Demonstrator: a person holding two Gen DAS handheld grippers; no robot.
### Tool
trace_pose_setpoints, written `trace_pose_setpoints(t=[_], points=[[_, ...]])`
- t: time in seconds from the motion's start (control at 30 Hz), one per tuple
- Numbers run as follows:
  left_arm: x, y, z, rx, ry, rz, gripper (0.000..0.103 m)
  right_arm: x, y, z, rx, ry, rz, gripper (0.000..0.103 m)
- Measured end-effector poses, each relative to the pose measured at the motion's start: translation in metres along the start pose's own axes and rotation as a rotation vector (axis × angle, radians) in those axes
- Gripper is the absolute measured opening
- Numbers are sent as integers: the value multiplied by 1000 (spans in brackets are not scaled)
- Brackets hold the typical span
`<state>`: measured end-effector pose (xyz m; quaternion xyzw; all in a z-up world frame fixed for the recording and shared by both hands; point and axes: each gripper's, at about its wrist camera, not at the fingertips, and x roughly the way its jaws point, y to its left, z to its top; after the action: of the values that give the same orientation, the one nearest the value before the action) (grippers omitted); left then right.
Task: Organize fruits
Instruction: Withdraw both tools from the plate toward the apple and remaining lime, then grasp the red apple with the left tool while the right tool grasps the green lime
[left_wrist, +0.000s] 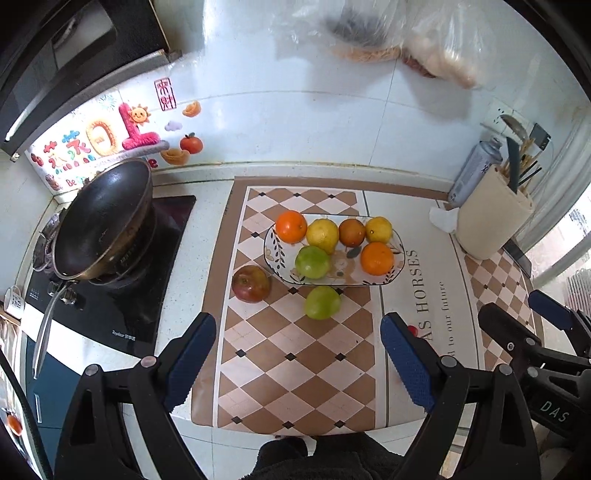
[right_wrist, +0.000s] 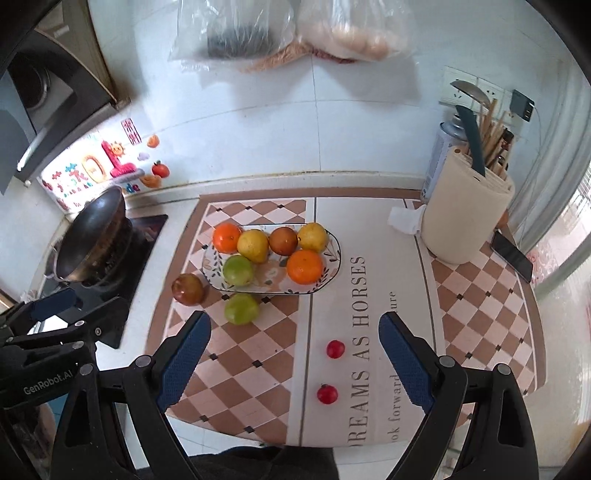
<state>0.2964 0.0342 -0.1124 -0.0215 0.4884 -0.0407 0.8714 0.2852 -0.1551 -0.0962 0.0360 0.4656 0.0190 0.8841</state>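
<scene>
A patterned plate (left_wrist: 397, 264) (right_wrist: 334, 254) on the checkered mat holds several fruits: two oranges, two yellow ones, a brown one and a green one (left_wrist: 312, 261) (right_wrist: 238, 270). A red apple (left_wrist: 251, 283) (right_wrist: 188, 289) and a second green fruit (left_wrist: 322, 302) (right_wrist: 242, 308) lie on the mat just in front of the plate. Two small red fruits (right_wrist: 335, 349) (right_wrist: 327, 394) lie nearer, between the right gripper's fingers. My left gripper (left_wrist: 298, 332) is open and empty above the mat, short of the green fruit. My right gripper (right_wrist: 294, 330) is open and empty.
A black wok (left_wrist: 103, 218) (right_wrist: 90, 236) sits on the stove at left. A cream utensil holder (left_wrist: 493, 218) (right_wrist: 465, 221) and a spray can (right_wrist: 441, 162) stand at right, with a phone (right_wrist: 511, 254) beside them. Plastic bags (right_wrist: 288, 29) hang on the tiled wall.
</scene>
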Motion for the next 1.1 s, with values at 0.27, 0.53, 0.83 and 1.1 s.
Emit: trace_pose_setpoints(t=[0.27, 0.53, 0.83, 1.1], points=[[-14, 1, -3, -3, -19, -7, 91, -18, -5, -4, 23, -22, 6, 94], [1, 7, 4, 14, -9, 19, 102, 12, -10, -2, 42, 21, 100, 93], [83, 60, 10, -47, 127, 202, 103, 127, 18, -10, 15, 221, 217, 73], [177, 100, 12, -185, 335, 162, 102, 243, 47, -6, 34, 389, 269, 73]])
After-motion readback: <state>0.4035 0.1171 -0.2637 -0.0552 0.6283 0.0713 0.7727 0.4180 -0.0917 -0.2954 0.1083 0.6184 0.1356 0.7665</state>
